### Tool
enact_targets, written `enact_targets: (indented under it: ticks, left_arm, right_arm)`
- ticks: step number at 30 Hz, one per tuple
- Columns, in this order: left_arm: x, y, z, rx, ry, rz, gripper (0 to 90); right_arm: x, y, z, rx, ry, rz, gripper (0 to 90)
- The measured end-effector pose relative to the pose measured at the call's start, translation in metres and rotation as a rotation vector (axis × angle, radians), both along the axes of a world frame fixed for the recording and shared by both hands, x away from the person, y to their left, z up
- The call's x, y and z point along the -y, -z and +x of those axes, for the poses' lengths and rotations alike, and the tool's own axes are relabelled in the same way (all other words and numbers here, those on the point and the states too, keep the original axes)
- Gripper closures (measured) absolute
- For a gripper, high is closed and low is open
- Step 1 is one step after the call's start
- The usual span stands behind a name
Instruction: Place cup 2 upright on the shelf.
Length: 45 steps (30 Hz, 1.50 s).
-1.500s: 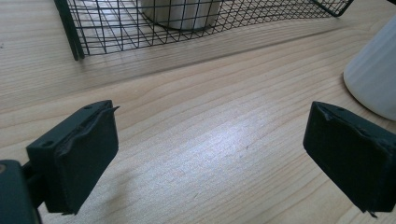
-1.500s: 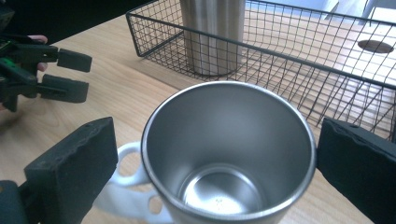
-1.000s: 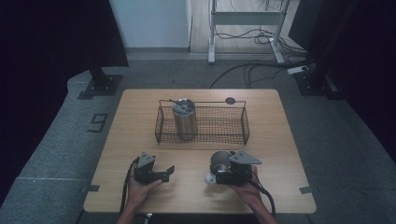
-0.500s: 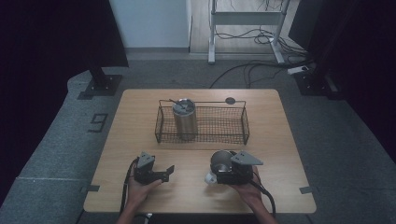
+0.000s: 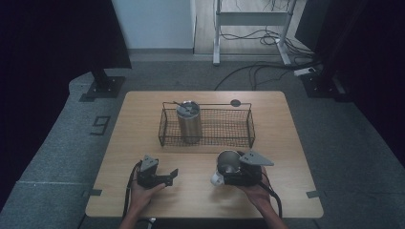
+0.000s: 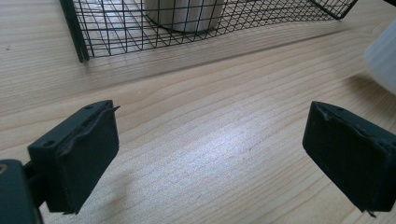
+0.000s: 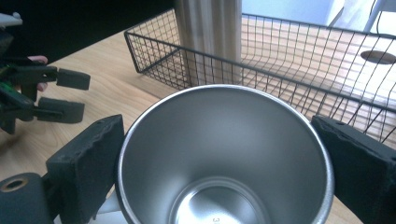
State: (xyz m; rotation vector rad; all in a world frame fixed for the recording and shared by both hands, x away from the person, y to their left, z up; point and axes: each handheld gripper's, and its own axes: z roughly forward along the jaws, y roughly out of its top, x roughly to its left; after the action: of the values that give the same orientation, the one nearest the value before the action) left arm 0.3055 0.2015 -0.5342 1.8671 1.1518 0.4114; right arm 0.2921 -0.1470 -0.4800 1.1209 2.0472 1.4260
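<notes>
Right gripper view, right gripper [image 7: 219,163] clamping smooth steel cup [image 7: 224,154], black wire basket [image 7: 299,70], left gripper [image 6: 210,158] fingers wide

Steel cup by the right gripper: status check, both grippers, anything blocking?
Right gripper shut on steel cup, cup open end up. Left gripper open, over bare table. Wire basket ahead holds a lidded tumbler; nothing in between.
</notes>
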Motion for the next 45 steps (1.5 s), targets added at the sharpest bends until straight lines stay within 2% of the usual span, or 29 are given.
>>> enact_targets:
  ticks: [19,45]
  left_arm:
    - [0.000,0.000,0.000,0.000,0.000,0.002,4.0]
    - [0.000,0.000,0.000,-0.001,0.002,-0.001,4.1]
  right_arm:
    - [0.003,-0.034,0.011,0.033,-0.012,0.015,5.8]
    - [0.005,-0.059,0.034,0.052,0.006,0.018,5.9]
